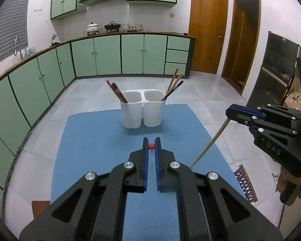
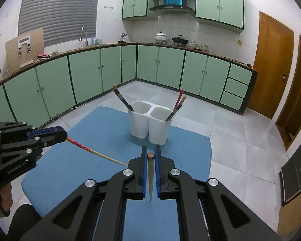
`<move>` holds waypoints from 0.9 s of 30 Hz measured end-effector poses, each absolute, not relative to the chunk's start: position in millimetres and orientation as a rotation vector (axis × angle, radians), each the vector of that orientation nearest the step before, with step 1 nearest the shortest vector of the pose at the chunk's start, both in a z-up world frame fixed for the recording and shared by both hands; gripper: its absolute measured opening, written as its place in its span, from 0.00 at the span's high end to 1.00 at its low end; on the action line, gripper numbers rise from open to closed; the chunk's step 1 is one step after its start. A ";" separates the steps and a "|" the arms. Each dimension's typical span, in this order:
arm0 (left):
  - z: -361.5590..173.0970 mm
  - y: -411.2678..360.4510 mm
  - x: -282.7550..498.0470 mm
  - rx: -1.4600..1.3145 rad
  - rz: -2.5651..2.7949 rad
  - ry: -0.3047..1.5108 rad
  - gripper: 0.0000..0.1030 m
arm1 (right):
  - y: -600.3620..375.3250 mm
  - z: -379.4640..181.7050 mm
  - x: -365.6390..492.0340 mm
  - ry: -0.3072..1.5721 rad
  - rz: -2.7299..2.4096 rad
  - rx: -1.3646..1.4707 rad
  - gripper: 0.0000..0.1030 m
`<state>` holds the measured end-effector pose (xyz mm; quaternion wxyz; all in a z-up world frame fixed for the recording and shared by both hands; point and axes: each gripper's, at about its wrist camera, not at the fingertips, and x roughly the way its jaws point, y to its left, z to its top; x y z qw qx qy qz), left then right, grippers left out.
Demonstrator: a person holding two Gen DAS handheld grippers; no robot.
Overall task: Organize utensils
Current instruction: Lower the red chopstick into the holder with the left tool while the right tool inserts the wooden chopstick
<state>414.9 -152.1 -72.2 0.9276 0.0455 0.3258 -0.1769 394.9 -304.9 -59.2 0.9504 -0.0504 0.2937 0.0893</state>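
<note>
White twin holder point(image 1: 141, 110) ahead on blue mat point(image 1: 94, 132); both grippers' jaws clamp one chopstick each.

A white twin-cup holder point(image 1: 141, 110) stands on a blue mat point(image 1: 94, 140). The left gripper point(image 2: 65, 134), black with blue pads, clamps a chopstick point(image 2: 94, 152) with an orange-red patterned upper part and pale tip. The right gripper point(image 2: 150, 156), likewise black and blue, clamps a plain tan chopstick point(image 2: 151, 172). Cabinets point(image 1: 108, 54) are pale green with dark trim.

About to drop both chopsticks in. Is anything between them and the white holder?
Nothing visible. Only bare blue mat lies between each tool's chopstick and the white holder; its two compartments already hold chopsticks leaning against the outer walls, with the middles open.
</note>
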 end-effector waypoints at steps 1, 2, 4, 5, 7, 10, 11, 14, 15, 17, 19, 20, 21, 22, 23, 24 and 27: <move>-70.2 -153.9 416.8 0.098 -0.365 0.674 0.95 | -305.3 -58.5 394.9 0.595 0.183 -0.098 0.93; -67.1 -155.1 421.5 0.098 -0.372 0.686 0.95 | -306.0 -54.2 397.0 0.590 0.183 -0.093 0.93; -61.3 -156.4 431.4 0.096 -0.374 0.703 0.95 | -306.0 -46.3 401.1 0.582 0.183 -0.087 0.93; -57.5 -156.9 435.4 0.098 -0.371 0.706 0.95 | -305.3 -41.3 403.9 0.575 0.180 -0.085 0.93; -49.1 -157.9 443.6 0.108 -0.361 0.701 0.95 | -302.6 -31.1 406.9 0.558 0.178 -0.082 0.93; -36.7 -157.9 456.7 0.109 -0.347 0.700 0.95 | -299.2 -12.5 413.7 0.523 0.174 -0.084 0.93; -31.5 -157.6 462.2 0.106 -0.346 0.698 0.95 | -296.2 -5.7 417.7 0.513 0.174 -0.088 0.93; -16.3 -158.5 478.2 0.105 -0.342 0.699 0.95 | -295.1 16.5 429.3 0.480 0.173 -0.083 0.93; -9.2 -159.3 484.3 0.106 -0.343 0.697 0.95 | -295.1 22.5 432.7 0.472 0.175 -0.076 0.93; 2.1 -161.2 494.8 0.109 -0.339 0.688 0.95 | -294.7 34.4 440.5 0.456 0.178 -0.060 0.93; 11.5 -162.3 504.7 0.113 -0.328 0.678 0.95 | -294.4 48.0 450.7 0.435 0.176 -0.049 0.93; 16.3 -162.7 510.8 0.107 -0.328 0.677 0.95 | -293.4 54.7 457.9 0.424 0.174 -0.045 0.93; 20.4 -163.8 518.1 0.108 -0.325 0.680 0.95 | -292.5 59.6 464.5 0.420 0.176 -0.038 0.93; 22.4 -165.1 523.6 0.108 -0.320 0.681 0.95 | -292.3 62.6 471.5 0.416 0.173 -0.034 0.93; 25.7 -166.3 531.3 0.108 -0.315 0.683 0.95 | -292.3 66.8 479.3 0.408 0.170 -0.028 0.93; 28.9 -167.4 539.3 0.108 -0.316 0.688 0.95 | -291.7 68.8 484.5 0.402 0.167 -0.028 0.93; 37.6 -171.8 554.2 0.115 -0.309 0.680 0.95 | -290.7 74.7 504.4 0.384 0.162 -0.024 0.93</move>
